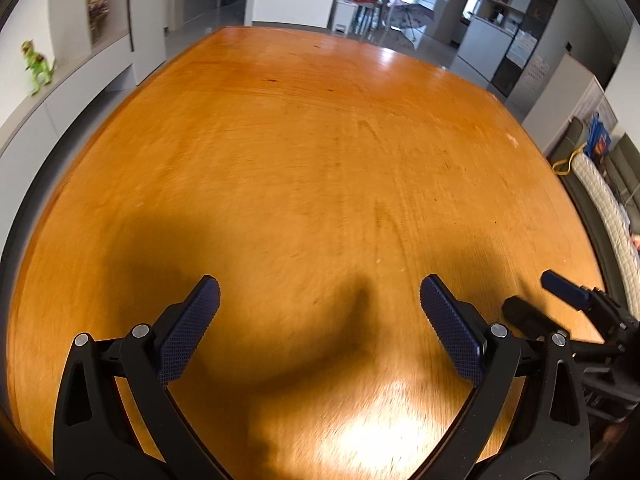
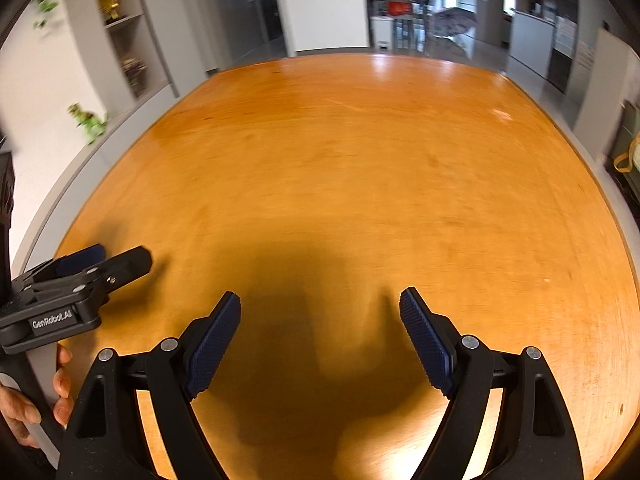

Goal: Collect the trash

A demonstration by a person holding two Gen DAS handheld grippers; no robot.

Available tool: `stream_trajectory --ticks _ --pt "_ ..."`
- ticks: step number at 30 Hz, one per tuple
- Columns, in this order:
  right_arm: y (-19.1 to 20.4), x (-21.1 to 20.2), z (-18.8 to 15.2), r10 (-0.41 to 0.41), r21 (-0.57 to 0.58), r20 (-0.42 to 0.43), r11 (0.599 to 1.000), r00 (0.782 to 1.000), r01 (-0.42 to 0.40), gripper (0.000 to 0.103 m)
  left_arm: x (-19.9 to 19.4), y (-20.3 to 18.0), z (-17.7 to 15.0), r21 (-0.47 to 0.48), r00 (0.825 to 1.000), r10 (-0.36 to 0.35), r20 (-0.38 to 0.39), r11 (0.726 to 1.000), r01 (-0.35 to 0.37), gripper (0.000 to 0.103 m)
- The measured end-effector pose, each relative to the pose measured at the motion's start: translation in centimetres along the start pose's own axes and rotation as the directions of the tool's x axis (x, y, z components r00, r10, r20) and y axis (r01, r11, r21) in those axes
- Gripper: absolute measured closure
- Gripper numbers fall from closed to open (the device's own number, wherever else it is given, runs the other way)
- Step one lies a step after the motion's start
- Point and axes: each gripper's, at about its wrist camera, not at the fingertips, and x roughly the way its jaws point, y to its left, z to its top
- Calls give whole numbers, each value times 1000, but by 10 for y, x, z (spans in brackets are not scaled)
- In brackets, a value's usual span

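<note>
Over a bare orange wooden table [image 1: 320, 140] my left gripper [image 1: 320, 298] hangs open, nothing between its blue pads [image 1: 188, 332]. To its right my right gripper [image 1: 540, 300] pokes in from the edge. In the right wrist view the right gripper [image 2: 320, 300] is also open and holds nothing, tilted down at the table [image 2: 360, 160]. There the left gripper [image 2: 116, 258] is seen side-on at the left, with a hand [image 2: 60, 392] around its handle. No trash shows in either view.
A green toy dinosaur [image 1: 38, 66] stands on a grey ledge left of the table, below wall shelves [image 2: 120, 40]. A quilted cushion [image 1: 608, 216] and a yellow strap lie off the table's right edge. Beyond the far edge are grey floor, chairs and an umbrella [image 1: 412, 20].
</note>
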Motion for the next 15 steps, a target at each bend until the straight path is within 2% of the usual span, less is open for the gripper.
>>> stream_trajectory --ticks 3,8,12,15 --pt "-22 3 0 -33 36 0 999 999 33 21 13 -9 3 25 1000 -2 -13 1000 2 6" --pt "-51 7 3 -91 66 17 994 996 89 20 21 -22 6 84 1000 21 13 996 -22 6" --pt "-58 12 8 -121 57 31 991 992 120 18 23 -28 8 102 1000 24 16 995 -25 6" --pt "-61 13 10 -114 64 32 992 993 112 17 25 -29 11 100 999 37 14 994 -39 6"
